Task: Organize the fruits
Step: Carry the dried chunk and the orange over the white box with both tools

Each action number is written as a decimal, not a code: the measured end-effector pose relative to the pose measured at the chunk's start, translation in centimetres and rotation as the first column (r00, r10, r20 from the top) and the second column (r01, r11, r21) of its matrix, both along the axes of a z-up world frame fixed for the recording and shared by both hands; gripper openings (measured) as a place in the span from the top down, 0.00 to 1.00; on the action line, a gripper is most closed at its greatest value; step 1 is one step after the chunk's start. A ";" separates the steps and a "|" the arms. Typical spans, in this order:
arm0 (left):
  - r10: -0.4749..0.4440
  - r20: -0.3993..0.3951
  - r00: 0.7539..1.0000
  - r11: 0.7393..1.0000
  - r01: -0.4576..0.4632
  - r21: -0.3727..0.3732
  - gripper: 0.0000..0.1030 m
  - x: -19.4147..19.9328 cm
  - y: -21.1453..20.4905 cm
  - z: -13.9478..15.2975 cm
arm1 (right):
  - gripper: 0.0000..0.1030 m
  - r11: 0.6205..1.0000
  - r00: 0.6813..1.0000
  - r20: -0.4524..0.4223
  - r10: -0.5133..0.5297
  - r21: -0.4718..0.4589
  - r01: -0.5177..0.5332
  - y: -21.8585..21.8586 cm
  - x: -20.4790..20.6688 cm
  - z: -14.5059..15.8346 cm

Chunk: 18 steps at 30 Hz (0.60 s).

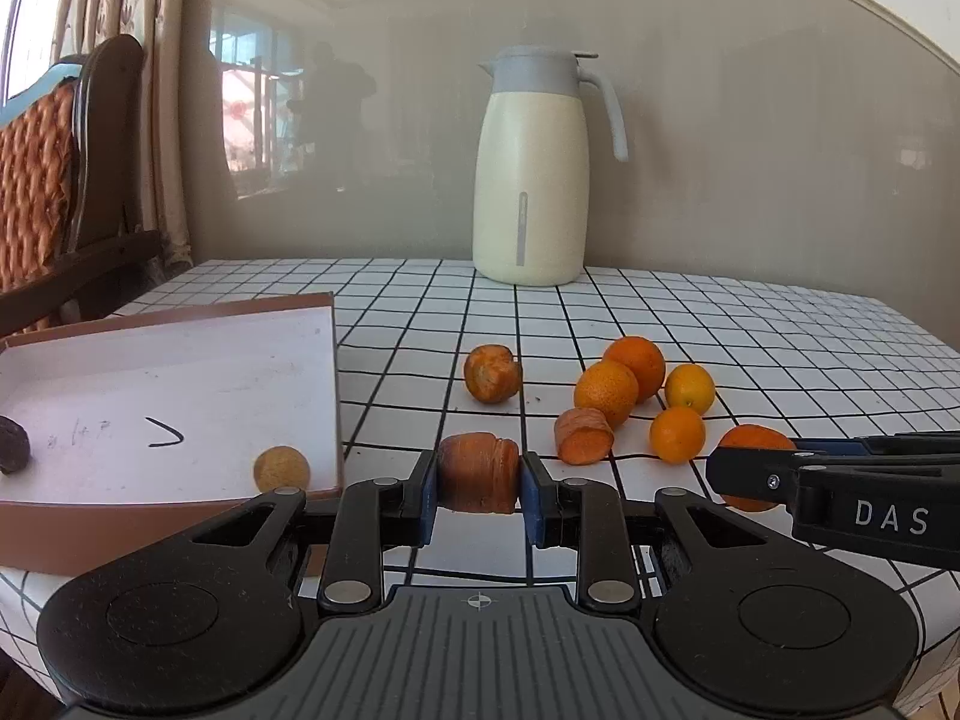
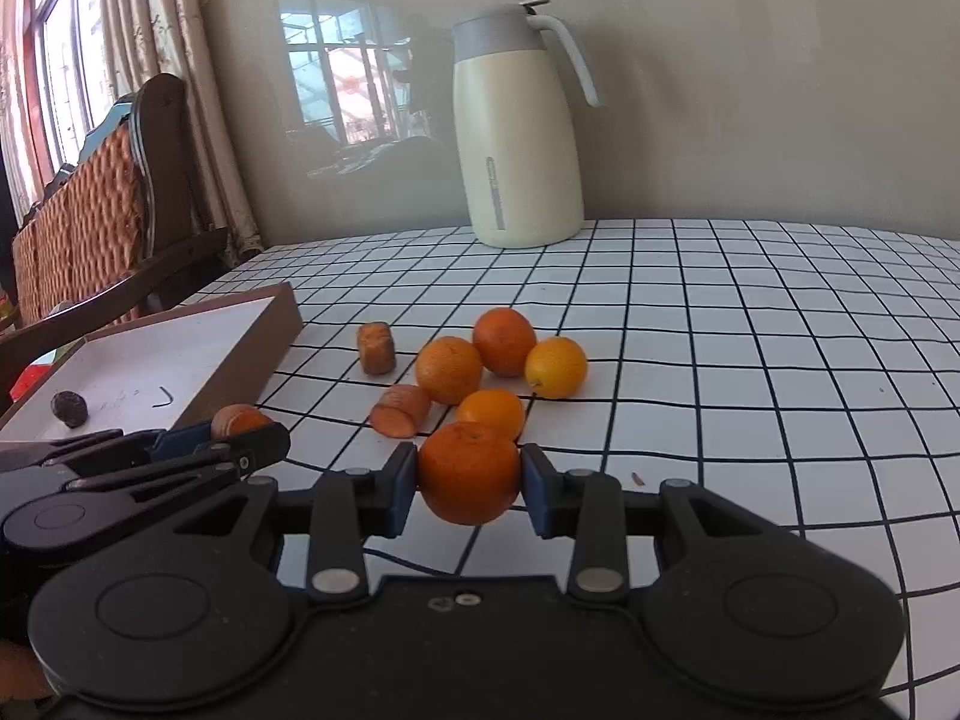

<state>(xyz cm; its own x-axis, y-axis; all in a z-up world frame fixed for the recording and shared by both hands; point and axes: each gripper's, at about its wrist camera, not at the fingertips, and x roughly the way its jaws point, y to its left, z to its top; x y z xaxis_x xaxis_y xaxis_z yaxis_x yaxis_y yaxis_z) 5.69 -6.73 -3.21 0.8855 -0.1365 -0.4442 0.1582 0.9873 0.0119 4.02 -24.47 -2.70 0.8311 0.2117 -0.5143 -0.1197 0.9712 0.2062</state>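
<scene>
Two grippers, left [image 1: 478, 474] clamping carrot chunk [image 1: 478, 471], right [image 2: 468, 483] clamping orange [image 2: 468, 474]

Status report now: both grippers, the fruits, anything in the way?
Left gripper shut on carrot piece. Right gripper shut on orange. Four oranges and two carrot pieces on table. Tray path clear.

Dark lump [image 1: 12, 445] in tray [image 1: 180, 312] cut off, unidentifiable.
</scene>
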 end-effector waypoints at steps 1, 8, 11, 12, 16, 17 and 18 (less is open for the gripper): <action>0.001 0.008 1.000 1.000 -0.001 0.003 0.72 -0.2 0.3 0.2 | 0.72 1.000 1.000 0.007 0.013 -0.003 -0.013 0.4 -0.2 0.2; 0.023 0.058 0.998 1.000 -0.023 -0.001 0.72 -1.7 2.9 1.7 | 0.72 0.996 0.993 0.083 0.084 -0.016 -0.083 2.7 -1.2 1.6; 0.049 0.081 0.996 0.999 -0.048 -0.010 0.72 -2.2 4.5 2.2 | 0.72 0.995 0.988 0.117 0.102 -0.014 -0.101 3.8 -1.2 2.2; 0.061 0.088 0.994 0.998 -0.060 -0.013 0.72 -2.3 5.0 2.3 | 0.72 0.994 0.986 0.127 0.109 -0.009 -0.109 4.1 -1.2 2.4; 0.104 0.104 0.989 0.994 -0.101 -0.027 0.72 -2.5 7.1 2.7 | 0.72 0.990 0.977 0.162 0.139 -0.004 -0.140 5.6 -0.9 3.0; 0.114 0.108 0.988 0.993 -0.112 -0.029 0.72 -2.6 7.6 2.8 | 0.72 0.989 0.974 0.168 0.149 -0.002 -0.151 6.1 -0.9 3.1; 0.123 0.110 0.986 0.992 -0.120 -0.031 0.72 -2.6 8.1 2.9 | 0.72 0.988 0.973 0.173 0.155 0.001 -0.158 6.4 -0.9 3.1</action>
